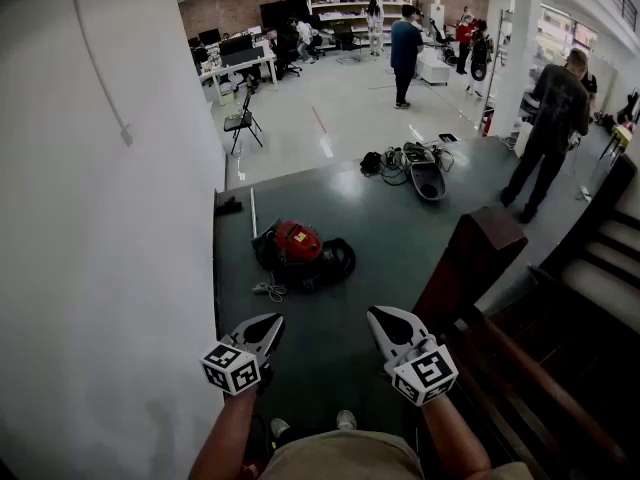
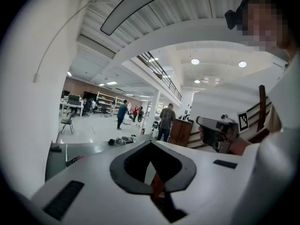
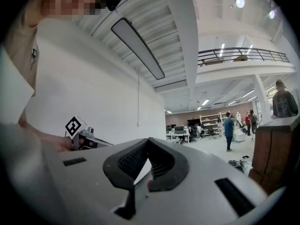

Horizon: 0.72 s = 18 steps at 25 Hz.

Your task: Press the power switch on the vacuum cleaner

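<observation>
Both forearms come in from the bottom edge of the head view, held low and side by side. The left hand-held gripper (image 1: 264, 328) tips slightly down. The right hand-held gripper (image 1: 384, 324) sits about level. Both point forward across the floor (image 1: 400, 238).

Right hand-held gripper: jaws closed, pads meeting at the tip, nothing between them. Left hand-held gripper: jaws also look closed and empty in its own view, and only a thin gap shows behind the tips.

The vacuum cleaner (image 1: 298, 248) is on the dark green floor ahead of both hand-held grippers and well apart from them, near the white wall (image 1: 100, 268). It has a red top shell on a black body, with a black hose (image 1: 338, 258) curled at its right side. A pale cord (image 1: 268, 290) lies bunched just beside it on the near left. The power switch is too small to make out.

A wooden stair post (image 1: 470, 258) stands to the right, and 2 people (image 1: 404, 53) stand further back.
</observation>
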### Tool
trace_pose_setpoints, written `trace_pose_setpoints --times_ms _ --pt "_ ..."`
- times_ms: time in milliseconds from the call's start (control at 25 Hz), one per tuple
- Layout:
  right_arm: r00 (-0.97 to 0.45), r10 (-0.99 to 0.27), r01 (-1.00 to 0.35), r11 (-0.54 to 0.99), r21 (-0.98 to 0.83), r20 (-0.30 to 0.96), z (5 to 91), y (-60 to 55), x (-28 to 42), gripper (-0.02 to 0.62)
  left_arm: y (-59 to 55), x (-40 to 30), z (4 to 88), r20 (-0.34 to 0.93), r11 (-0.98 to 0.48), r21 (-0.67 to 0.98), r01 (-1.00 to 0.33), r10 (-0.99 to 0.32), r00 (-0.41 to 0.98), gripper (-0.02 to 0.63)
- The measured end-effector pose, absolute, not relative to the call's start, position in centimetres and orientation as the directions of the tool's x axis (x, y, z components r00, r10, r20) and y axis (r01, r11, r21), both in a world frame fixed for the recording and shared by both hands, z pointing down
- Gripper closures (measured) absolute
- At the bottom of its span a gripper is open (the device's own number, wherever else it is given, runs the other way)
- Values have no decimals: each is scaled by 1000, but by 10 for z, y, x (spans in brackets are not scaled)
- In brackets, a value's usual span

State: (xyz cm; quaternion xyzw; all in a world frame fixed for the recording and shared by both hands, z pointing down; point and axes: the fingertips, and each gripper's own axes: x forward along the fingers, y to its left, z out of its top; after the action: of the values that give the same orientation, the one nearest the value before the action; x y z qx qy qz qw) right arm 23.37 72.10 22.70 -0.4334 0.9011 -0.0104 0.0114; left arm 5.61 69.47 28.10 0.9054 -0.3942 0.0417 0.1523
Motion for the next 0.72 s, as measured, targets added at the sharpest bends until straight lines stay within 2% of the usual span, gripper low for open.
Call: trace_pose_setpoints --times_ms 720 --pt "-639 -769 -762 636 -119 -21 246 747 237 583 718 69 283 145 -687 217 -694 -680 719 607"
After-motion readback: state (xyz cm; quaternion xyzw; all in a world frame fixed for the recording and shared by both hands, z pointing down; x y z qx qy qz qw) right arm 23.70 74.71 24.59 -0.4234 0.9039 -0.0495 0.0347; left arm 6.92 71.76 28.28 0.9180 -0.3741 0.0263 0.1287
